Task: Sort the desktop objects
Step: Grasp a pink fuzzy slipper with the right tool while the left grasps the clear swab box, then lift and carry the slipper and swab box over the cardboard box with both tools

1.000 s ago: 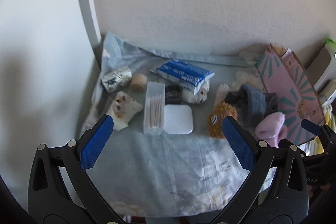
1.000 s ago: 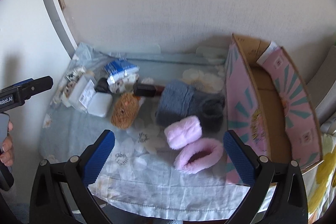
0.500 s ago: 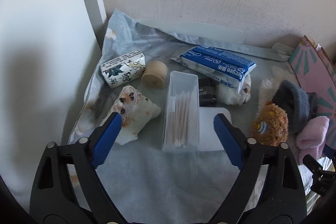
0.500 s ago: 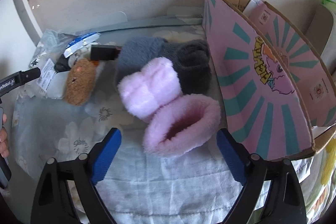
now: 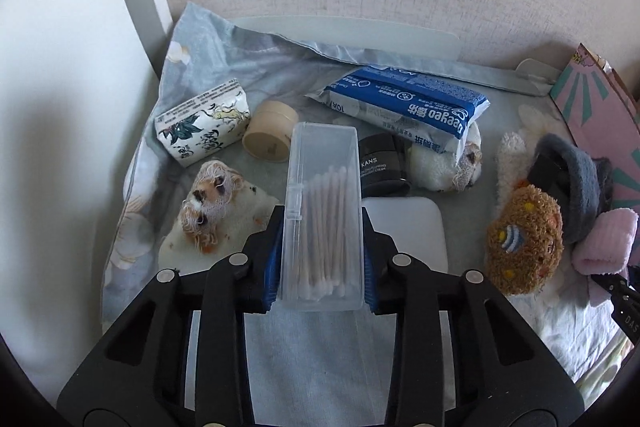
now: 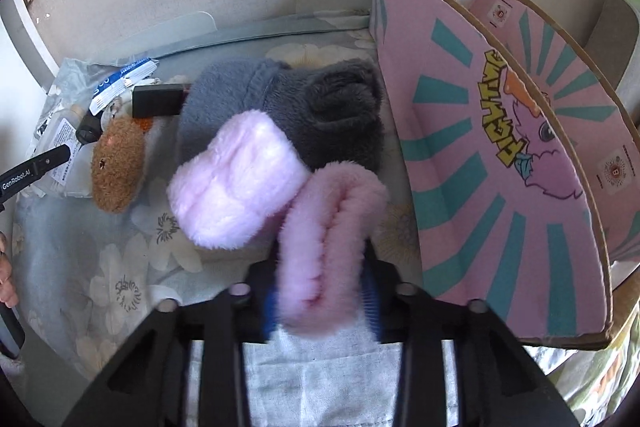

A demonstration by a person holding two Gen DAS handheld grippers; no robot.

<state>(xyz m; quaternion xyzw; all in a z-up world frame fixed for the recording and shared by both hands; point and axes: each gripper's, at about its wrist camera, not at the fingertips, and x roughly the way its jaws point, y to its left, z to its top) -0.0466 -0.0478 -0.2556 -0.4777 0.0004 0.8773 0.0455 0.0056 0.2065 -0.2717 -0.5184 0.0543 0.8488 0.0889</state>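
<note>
Swab box (image 5: 322, 223) holds cotton swabs (image 5: 324, 231)

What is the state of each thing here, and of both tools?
Left tool: shut on the swab box.
Swab box: lid closed, gripped by its long sides.
Right tool: shut on the pink sock.
Pink sock: cuff squeezed flat.
Cardboard box: open at the top.
Black jar: lying on its side.

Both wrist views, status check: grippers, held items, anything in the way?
Left gripper shut on cotton swab box. Right gripper shut on pink fuzzy sock. Pink cardboard box open at right; white case against the swab box.
</note>
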